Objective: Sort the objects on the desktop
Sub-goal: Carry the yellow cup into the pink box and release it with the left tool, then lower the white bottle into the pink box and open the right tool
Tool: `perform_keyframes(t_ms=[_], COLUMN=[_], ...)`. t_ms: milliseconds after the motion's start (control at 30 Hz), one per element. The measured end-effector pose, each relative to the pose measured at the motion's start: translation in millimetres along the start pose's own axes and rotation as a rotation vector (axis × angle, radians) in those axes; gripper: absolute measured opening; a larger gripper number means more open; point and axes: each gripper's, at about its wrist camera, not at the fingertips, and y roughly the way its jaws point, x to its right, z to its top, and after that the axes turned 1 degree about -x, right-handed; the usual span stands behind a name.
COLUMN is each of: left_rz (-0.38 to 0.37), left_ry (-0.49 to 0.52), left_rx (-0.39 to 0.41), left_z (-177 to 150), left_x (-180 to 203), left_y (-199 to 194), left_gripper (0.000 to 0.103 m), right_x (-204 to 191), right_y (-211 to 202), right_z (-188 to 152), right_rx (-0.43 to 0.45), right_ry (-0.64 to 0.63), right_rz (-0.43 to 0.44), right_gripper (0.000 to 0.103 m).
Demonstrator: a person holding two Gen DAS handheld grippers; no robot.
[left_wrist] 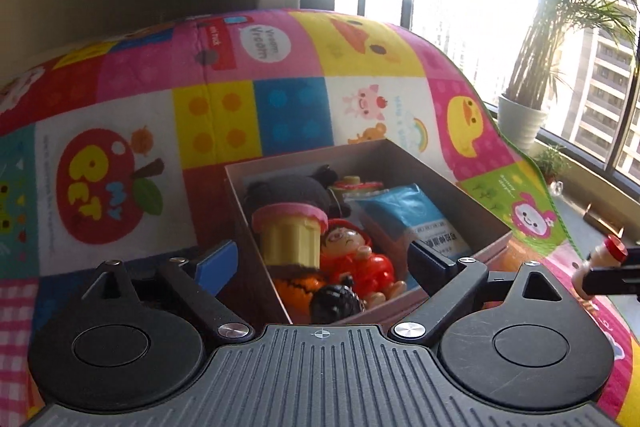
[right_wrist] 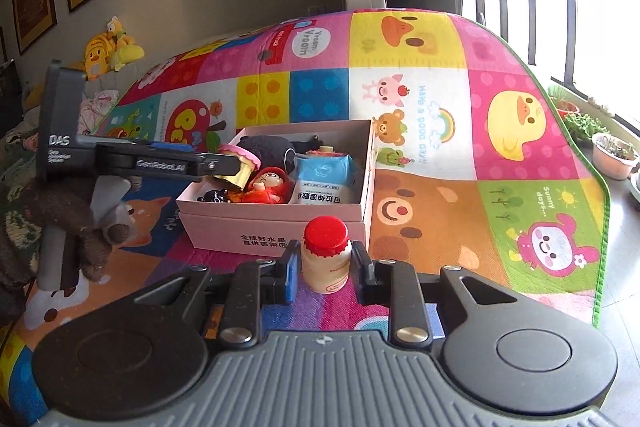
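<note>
A pink cardboard box (right_wrist: 276, 223) stands on the play mat and holds a black plush (left_wrist: 288, 191), a red doll (left_wrist: 352, 251), a blue packet (left_wrist: 412, 215) and small dark toys. My left gripper (left_wrist: 324, 263) hangs open over the box's near-left corner. Between its wide-apart fingers is a yellow cup with a pink lid (left_wrist: 290, 231), and neither pad presses on it. The right wrist view shows the left gripper (right_wrist: 224, 166) from the side, beside the cup (right_wrist: 240, 163). My right gripper (right_wrist: 325, 269) is shut on a small white bottle with a red cap (right_wrist: 326, 239), just in front of the box.
A colourful cartoon play mat (right_wrist: 500, 131) covers the surface, and its green edge drops off at the right. Yellow plush toys (right_wrist: 108, 47) sit at the far left. Plant pots (right_wrist: 614, 155) line the window sill on the right. Something brown and fuzzy (right_wrist: 68, 219) wraps the left gripper's handle.
</note>
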Motion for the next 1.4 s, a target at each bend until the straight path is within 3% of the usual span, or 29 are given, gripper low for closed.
perform_keyframes(t_ms=[267, 500, 667, 833, 1100, 1200, 1333, 1400], left_rz=[-0.079, -0.070, -0.076, -0.095, -0.110, -0.107, -0.106, -0.108], left_ry=[-0.011, -0.020, -0.058, -0.080, -0.095, -0.093, -0.098, -0.102], left_rx=[-0.052, -0.071, -0.087, -0.102, -0.109, -0.109, -0.112, -0.115], left_z=[-51, -77, -90, -102, -109, -109, -108, -109], left_x=[12, 0, -11, -15, -16, -15, -15, -15], left_y=[-23, -40, -46, -45, -47, -47, -46, -47], left_gripper=[0.100, 0.101, 0.102, 0.102, 0.103, 0.103, 0.103, 0.103], right_x=[-13, -31, -41, -46, -52, -55, -57, -57], right_y=[47, 108, 135, 131, 103, 102, 111, 118], right_z=[34, 61, 61, 55, 52, 53, 58, 60], right_rx=[-0.021, -0.068, -0.163, -0.164, -0.134, -0.143, -0.146, -0.153], right_ry=[0.041, -0.025, -0.057, -0.075, -0.107, -0.117, -0.103, -0.083], right_rz=[0.082, 0.006, -0.019, -0.034, -0.031, -0.024, -0.032, -0.027], right_gripper=[0.025, 0.025, 0.026, 0.039, 0.041, 0.038, 0.026, 0.026])
